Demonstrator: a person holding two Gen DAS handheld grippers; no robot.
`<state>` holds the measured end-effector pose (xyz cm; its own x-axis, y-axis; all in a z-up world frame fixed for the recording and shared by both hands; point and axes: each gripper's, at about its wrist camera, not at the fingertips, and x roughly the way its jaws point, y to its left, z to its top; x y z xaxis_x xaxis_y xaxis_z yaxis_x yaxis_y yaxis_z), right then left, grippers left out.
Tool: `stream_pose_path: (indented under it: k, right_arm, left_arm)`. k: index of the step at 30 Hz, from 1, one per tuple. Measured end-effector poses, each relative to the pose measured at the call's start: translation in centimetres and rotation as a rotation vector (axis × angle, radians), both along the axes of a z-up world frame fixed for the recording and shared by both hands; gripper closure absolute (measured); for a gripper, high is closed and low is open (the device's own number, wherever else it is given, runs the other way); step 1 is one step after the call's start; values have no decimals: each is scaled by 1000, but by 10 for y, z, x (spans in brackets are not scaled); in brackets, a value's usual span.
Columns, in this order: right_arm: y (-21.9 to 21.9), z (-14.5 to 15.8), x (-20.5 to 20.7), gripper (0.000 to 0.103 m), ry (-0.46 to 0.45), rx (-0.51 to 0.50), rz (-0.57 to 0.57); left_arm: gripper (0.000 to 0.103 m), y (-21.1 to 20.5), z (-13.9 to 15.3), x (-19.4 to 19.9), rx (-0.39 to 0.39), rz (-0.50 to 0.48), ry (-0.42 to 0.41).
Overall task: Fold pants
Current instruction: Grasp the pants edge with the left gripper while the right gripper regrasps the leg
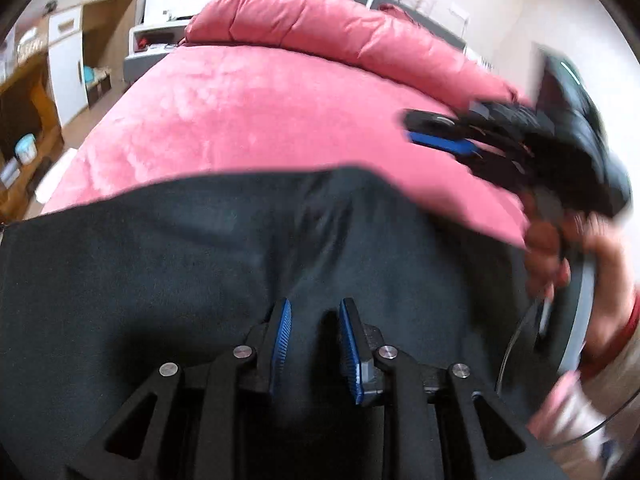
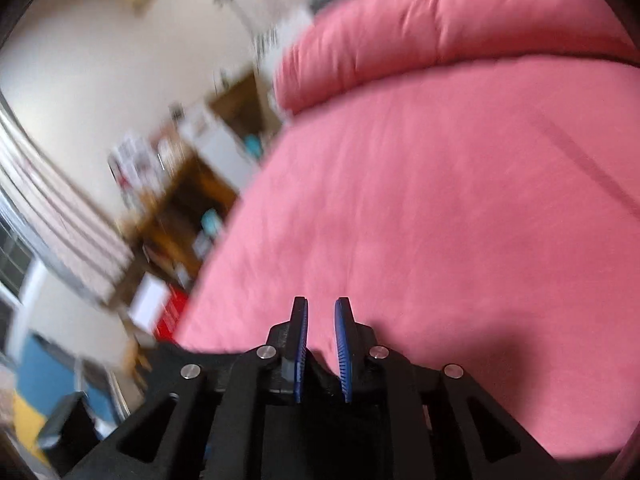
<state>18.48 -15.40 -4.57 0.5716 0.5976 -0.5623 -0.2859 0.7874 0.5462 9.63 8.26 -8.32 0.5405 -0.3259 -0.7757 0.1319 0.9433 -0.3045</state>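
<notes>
Two grippers are in view, both over a bed (image 1: 248, 112) with a pink cover. The left gripper (image 1: 315, 312) hangs low above the pants (image 1: 180, 260), its blue pads a narrow gap apart with dark cloth showing between them; nothing is pinched. The pants lie spread flat across the near part of the bed, dark grey, with a straight far edge against the pink cover and faint creases running toward the gripper.

In the left view, the right gripper (image 1: 432, 132) is blurred at the right, above the bare cover just past the pants' far right corner, apart from the cloth. The right hand (image 1: 560, 256) grips its handle near the frame's edge. In its own view, the right gripper (image 2: 321, 312) points across the pink cover, pads a small gap apart and holding nothing; the pants do not show there.

A rolled pink duvet (image 1: 328, 28) lies across the far end of the bed, well apart from the pants. Wooden shelves (image 1: 24, 128) and a white cabinet (image 1: 68, 68) stand left of the bed, beyond its edge. The right view is heavily smeared on its left side, so the things on the shelves (image 2: 188, 200) cannot be made out.
</notes>
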Motion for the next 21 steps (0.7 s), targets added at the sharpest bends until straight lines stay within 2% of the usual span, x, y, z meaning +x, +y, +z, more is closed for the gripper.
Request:
stream_pose_path:
  k: [1, 3, 4, 7, 9, 11, 12, 14, 17, 19, 21]
  right_arm:
    - [-7, 7, -10, 87, -33, -17, -10]
    - [-15, 15, -37, 87, -77, -156, -6]
    - [-17, 13, -47, 87, -82, -191, -3]
    - [-32, 3, -77, 87, -67, -280, 36]
    - [-33, -10, -88, 88, -54, -361, 50]
    - [-36, -25, -91, 88, -56, -437, 16]
    - [-40, -29, -91, 94, -66, -474, -9]
    - [-46, -32, -92, 96, -73, -490, -40]
    - [-56, -39, -91, 97, -75, -461, -90]
    - [-57, -45, -89, 97, -79, -433, -101]
    - [-67, -45, -87, 97, -59, -358, -108]
  left_arm:
    - [78, -2, 8, 3, -27, 0, -20]
    - [78, -13, 19, 13, -52, -32, -43]
    - [78, -20, 22, 13, -50, -49, -47]
    - [78, -42, 15, 38, 4, -100, -56]
    - [78, -55, 4, 54, 56, -101, -27]
    - [78, -59, -10, 70, 81, -89, -7]
    - [78, -59, -15, 74, 95, -76, -9]
    - [79, -61, -20, 78, 106, -74, -45]
    - [79, -66, -26, 73, 142, -73, -88]
    - [79, -65, -30, 73, 144, -74, -108]
    - [79, -65, -31, 72, 134, -75, -117]
